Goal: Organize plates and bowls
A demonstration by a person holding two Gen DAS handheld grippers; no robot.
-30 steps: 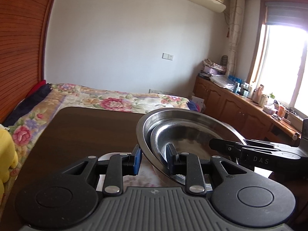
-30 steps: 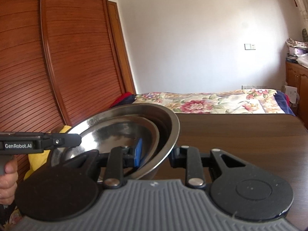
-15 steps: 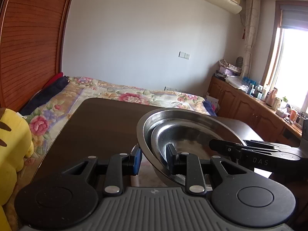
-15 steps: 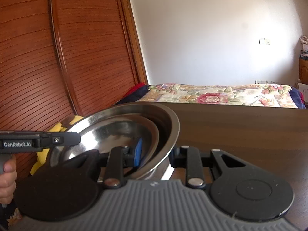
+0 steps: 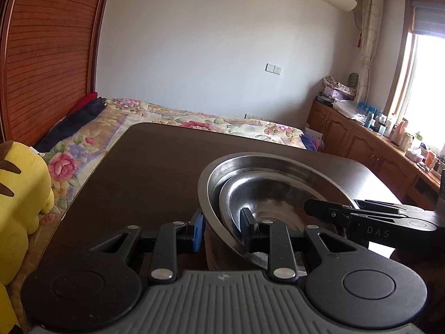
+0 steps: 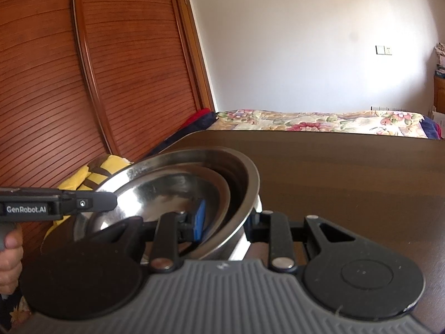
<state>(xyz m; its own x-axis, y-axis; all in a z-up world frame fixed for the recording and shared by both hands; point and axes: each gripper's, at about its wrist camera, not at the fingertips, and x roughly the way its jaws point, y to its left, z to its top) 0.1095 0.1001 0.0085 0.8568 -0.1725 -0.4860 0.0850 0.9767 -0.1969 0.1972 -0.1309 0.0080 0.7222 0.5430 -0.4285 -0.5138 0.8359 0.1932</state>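
A large steel bowl (image 5: pixel 278 164) holds a smaller steel bowl (image 5: pixel 267 194) nested inside it, above a dark wooden table (image 5: pixel 155 167). My left gripper (image 5: pixel 222 232) is shut on the big bowl's near rim, one finger inside and one outside. In the right wrist view the big bowl (image 6: pixel 244 172) and the inner bowl (image 6: pixel 167 192) tilt toward the left, and my right gripper (image 6: pixel 226 222) is shut on the opposite rim. Each gripper shows in the other's view: the right gripper (image 5: pixel 361 217) and the left gripper (image 6: pixel 55 206). Something white (image 6: pixel 250 242) peeks out under the bowls.
A floral bed (image 5: pixel 194 119) lies beyond the table's far edge. A yellow plush toy (image 5: pixel 19 194) sits at the left, beside a slatted wooden wardrobe (image 6: pixel 83 83). Wooden cabinets (image 5: pixel 375 150) with bottles run under the window on the right. A person's hand (image 6: pixel 8 250) holds the left gripper.
Both grippers kept their hold on the bowl rim and moved together with the stack. The views shifted: more of the table top, wardrobe and plush toy show now.
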